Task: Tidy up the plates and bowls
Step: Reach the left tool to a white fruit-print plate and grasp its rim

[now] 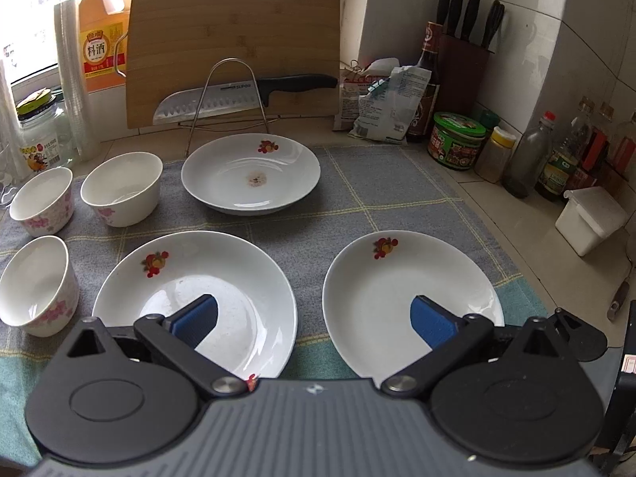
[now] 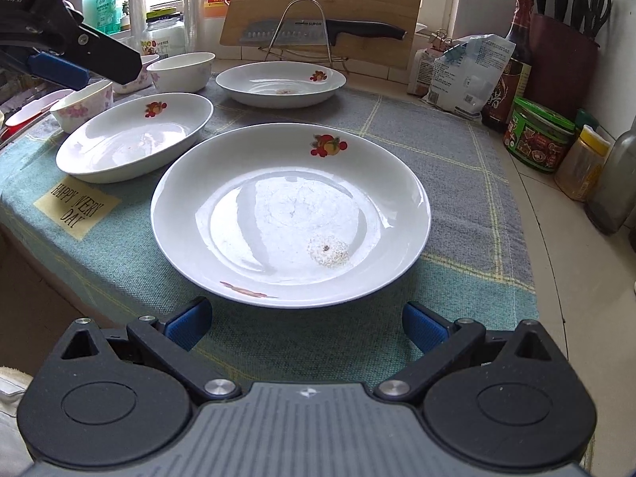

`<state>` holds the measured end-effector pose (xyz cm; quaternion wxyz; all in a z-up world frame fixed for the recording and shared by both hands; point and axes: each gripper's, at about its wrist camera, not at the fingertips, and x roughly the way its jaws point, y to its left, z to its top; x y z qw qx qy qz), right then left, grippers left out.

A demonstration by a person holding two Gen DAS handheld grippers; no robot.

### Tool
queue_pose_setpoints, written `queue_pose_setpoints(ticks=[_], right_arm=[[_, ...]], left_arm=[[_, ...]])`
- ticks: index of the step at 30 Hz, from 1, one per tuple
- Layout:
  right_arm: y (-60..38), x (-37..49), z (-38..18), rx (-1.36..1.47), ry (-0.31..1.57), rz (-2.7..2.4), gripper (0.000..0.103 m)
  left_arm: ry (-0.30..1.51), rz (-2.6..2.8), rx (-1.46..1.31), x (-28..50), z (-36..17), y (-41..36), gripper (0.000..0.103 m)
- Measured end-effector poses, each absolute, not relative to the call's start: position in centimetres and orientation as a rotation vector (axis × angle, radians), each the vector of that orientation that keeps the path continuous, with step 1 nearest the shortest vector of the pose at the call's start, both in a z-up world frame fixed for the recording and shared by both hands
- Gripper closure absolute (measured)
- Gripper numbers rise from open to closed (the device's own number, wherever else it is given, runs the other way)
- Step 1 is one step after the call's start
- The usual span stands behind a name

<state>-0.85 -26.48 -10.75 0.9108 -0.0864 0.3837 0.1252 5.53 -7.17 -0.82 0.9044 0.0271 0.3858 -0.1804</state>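
With 3 plates and 3 bowls lying apart on the desk's cloth (image 2: 457, 151), the right claw (image 2: 306, 328) is hovering open and empty just before the near plate (image 2: 290, 214), likely needing a firm rim pinch; the left claw (image 1: 314, 318) is gaping empty too.

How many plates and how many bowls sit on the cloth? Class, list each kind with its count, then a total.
Plates: 3 – near left, near right, far.
Bowls: 3 –.
Total: 6
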Motion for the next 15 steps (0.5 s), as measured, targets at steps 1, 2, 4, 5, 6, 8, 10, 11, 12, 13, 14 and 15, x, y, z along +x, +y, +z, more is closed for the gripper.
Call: queue_pose_setpoints(ticks=[1,2,4,5,6,8,10,11,12,13,14,15], right_arm=[[-26.3,-0.8,-10.8,-0.183,0.786,0.261,0.0],[-26.2,-0.8,-11.0,-0.184,0.778,0.271,0.0],[-26.2,-0.6,-11.1,-0.167,0.769,0.283,0.0],[-26.3,-0.5,-11.2,-0.147,0.769,0.286,0.0],[-26.4,-0.4,-11.3,-0.137,0.764,0.281,0.0],[-26.3,-0.5,-11.4,-0.131,0.747,0.27,0.0],[-26.3,-0.5,-11.5,-0.128,0.735,0.266,0.0],[-26.3,-0.6,-11.6,-0.127,0.727,0.265,0.0],[-26.3,-0.7,-11.6,-0.125,0.721,0.263,0.0],[-26.3,-0.9,-11.7,-0.122,0.709,0.259,0.0],[-26.3,-1.1,-11.8,-0.12,0.697,0.256,0.0],[-26.3,-1.2,-11.9,-0.117,0.688,0.253,0.0]], left_arm=[[0.802,-0.395,0.07,6.0,-1.0,-7.5,0.001],[0.809,-0.414,0.083,6.6,-1.1,-7.8,0.001],[0.833,-0.453,0.102,7.7,-1.5,-8.5,0.001],[0.847,-0.475,0.112,8.4,-1.8,-8.9,0.001],[0.855,-0.496,0.122,8.9,-2.0,-9.2,0.001],[0.869,-0.533,0.153,10.0,-2.3,-10.1,0.001],[0.884,-0.573,0.178,10.9,-2.7,-10.8,0.001],[0.893,-0.594,0.187,11.4,-2.9,-11.2,0.001],[0.905,-0.617,0.201,12.0,-3.2,-11.8,0.001],[0.913,-0.64,0.213,12.4,-3.4,-12.2,0.001],[0.919,-0.657,0.226,12.8,-3.6,-12.6,0.001],[0.928,-0.678,0.247,13.3,-3.8,-13.2,0.001]])
